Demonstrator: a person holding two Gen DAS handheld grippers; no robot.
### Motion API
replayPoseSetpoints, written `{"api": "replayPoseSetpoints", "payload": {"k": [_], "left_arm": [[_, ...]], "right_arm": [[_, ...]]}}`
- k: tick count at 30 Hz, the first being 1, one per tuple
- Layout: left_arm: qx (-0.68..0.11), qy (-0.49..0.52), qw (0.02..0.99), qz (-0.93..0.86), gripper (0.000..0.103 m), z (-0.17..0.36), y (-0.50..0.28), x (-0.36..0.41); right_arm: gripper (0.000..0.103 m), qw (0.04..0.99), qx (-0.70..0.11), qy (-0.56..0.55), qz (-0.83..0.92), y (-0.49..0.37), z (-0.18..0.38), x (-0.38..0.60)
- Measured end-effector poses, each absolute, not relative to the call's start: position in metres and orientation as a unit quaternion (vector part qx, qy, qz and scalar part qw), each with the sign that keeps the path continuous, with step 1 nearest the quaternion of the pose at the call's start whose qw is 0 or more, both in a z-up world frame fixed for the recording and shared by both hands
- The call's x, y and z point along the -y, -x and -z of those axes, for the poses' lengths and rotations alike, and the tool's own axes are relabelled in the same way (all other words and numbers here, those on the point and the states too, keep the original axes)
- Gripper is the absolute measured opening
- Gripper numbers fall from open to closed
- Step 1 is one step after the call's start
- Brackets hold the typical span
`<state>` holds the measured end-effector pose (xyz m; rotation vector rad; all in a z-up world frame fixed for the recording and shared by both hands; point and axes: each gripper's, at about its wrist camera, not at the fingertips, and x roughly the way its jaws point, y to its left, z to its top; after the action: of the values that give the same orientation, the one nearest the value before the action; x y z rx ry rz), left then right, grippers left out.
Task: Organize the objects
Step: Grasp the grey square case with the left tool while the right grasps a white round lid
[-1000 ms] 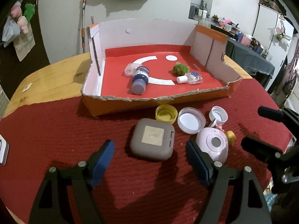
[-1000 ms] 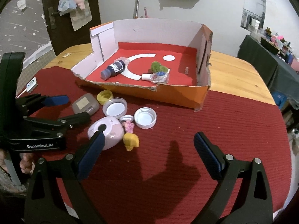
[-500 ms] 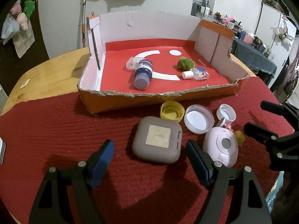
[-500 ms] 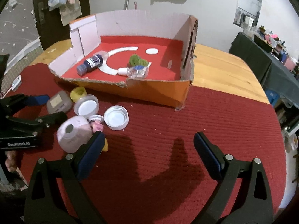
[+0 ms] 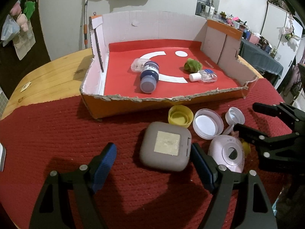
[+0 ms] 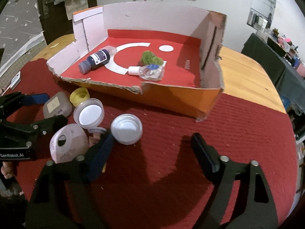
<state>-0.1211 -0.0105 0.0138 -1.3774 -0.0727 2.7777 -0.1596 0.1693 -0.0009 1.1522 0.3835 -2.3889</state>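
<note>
Grey rounded plastic case (image 5: 165, 146) lies before the torn orange cardboard box (image 5: 133, 106), between the left claw's (image 5: 152, 168) parted jaws; the right claw (image 6: 152, 152) has dropped beside it, closing, nothing held.

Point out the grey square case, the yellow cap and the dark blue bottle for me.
grey square case (image 5: 165, 146), left wrist view, on the pale label on its lid.
yellow cap (image 5: 180, 116), left wrist view, on its open inside.
dark blue bottle (image 6: 96, 59), right wrist view, on its labelled side.
</note>
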Motion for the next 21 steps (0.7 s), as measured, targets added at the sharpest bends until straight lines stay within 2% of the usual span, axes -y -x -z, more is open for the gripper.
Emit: {"api": "replayPoseSetpoints", "payload": {"k": [4, 6, 9, 13, 21], "left_arm": [[0.023, 0.444, 0.02, -0.895, 0.081, -0.014, 0.121, 0.01], [0.024, 0.444, 0.02, -0.895, 0.08, -0.014, 0.121, 0.01], [0.025, 0.443, 0.022, -0.896, 0.076, -0.014, 0.12, 0.01], [0.022, 0.44, 0.032, -0.897, 0.054, -0.018, 0.118, 0.007], [0.033, 0.436, 0.034, -0.899, 0.054, -0.02, 0.111, 0.009]], "right_arm": [[0.056, 0.24, -0.141, -0.415, 0.866, 0.158, 0.001, -0.162], [0.041, 0.249, -0.138, -0.415, 0.864, 0.156, 0.0, -0.16], [0.032, 0.255, -0.14, -0.413, 0.863, 0.153, -0.001, -0.156], [0.03, 0.256, -0.136, -0.414, 0.863, 0.15, -0.002, -0.157], [0.03, 0.261, -0.115, -0.414, 0.865, 0.143, -0.009, -0.165]]}}
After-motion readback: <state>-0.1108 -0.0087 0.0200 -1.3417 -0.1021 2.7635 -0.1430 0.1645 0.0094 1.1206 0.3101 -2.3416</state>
